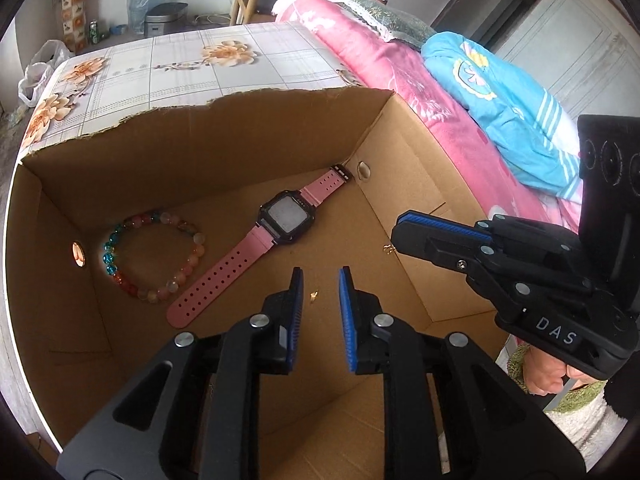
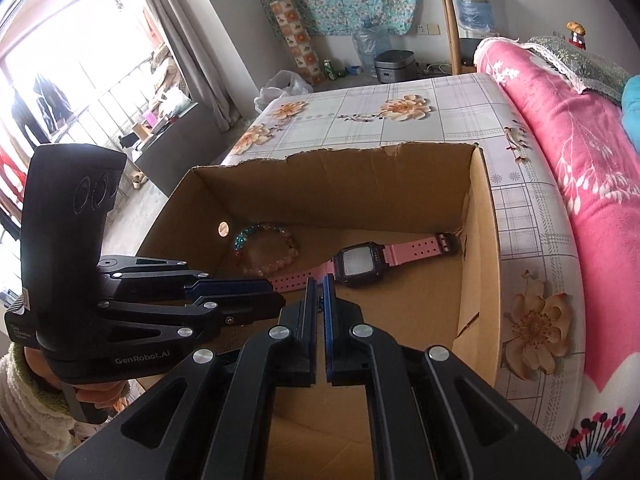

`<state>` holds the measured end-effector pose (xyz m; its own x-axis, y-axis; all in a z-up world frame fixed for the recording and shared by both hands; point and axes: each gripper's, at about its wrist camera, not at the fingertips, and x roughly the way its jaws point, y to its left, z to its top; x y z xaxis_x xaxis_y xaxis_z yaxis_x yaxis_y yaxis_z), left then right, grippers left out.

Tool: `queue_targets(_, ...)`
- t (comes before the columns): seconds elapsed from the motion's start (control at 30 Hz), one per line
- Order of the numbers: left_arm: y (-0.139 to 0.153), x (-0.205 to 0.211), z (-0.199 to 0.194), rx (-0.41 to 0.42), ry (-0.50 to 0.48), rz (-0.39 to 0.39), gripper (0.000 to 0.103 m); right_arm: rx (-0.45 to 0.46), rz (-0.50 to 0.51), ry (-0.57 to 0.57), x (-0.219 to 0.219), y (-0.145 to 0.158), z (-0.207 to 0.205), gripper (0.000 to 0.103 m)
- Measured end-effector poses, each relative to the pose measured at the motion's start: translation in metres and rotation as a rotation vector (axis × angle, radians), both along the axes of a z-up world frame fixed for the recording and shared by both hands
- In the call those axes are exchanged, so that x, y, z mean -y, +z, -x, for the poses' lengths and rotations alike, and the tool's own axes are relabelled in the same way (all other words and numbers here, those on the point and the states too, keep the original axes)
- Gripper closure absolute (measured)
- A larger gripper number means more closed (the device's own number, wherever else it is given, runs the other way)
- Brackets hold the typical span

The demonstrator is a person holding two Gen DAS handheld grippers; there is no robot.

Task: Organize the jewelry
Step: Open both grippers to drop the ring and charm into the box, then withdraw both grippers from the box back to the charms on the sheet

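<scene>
An open cardboard box [image 1: 240,140] [image 2: 360,184] holds a beaded bracelet [image 1: 109,258] [image 2: 239,240] at its left and a pink-strapped digital watch [image 1: 285,218] [image 2: 356,262] in the middle. My left gripper [image 1: 320,274] [image 2: 276,296] hangs over the box floor, open. A tiny gold piece [image 1: 314,295] shows in its gap, touching neither pad. My right gripper [image 2: 319,280] [image 1: 398,226] reaches in from the right, shut. A second tiny gold piece [image 1: 387,248] hangs at its tip, and a small dark bit shows between its pads in the right wrist view.
The box stands on a table with a floral cloth [image 1: 180,64] [image 2: 400,92]. A bed with a pink blanket [image 1: 380,64] [image 2: 580,140] and blue bedding [image 1: 500,92] runs along the right. A person's hands [image 1: 548,376] [image 2: 92,396] hold both grippers.
</scene>
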<state>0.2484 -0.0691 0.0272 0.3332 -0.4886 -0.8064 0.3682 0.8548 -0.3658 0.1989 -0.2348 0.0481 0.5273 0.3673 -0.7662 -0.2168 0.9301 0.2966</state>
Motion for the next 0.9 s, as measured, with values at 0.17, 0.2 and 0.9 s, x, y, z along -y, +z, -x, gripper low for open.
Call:
queue_targets(0.17, 0.001, 0.003, 0.000, 0.018, 0.013, -0.017, 0.075, 0.002, -0.009, -0.012, 0.007, -0.002, 0.000, 0.099)
queue_targets(0.2, 0.001, 0.003, -0.001, 0.019, 0.015, -0.016, 0.075, 0.003, -0.011, -0.009, 0.007, -0.002, 0.001, 0.099)
queue_targets(0.9, 0.057, -0.047, 0.088, 0.267, 0.052, 0.049, 0.069, 0.213, -0.011, -0.061, 0.019, 0.063, 0.073, 0.065)
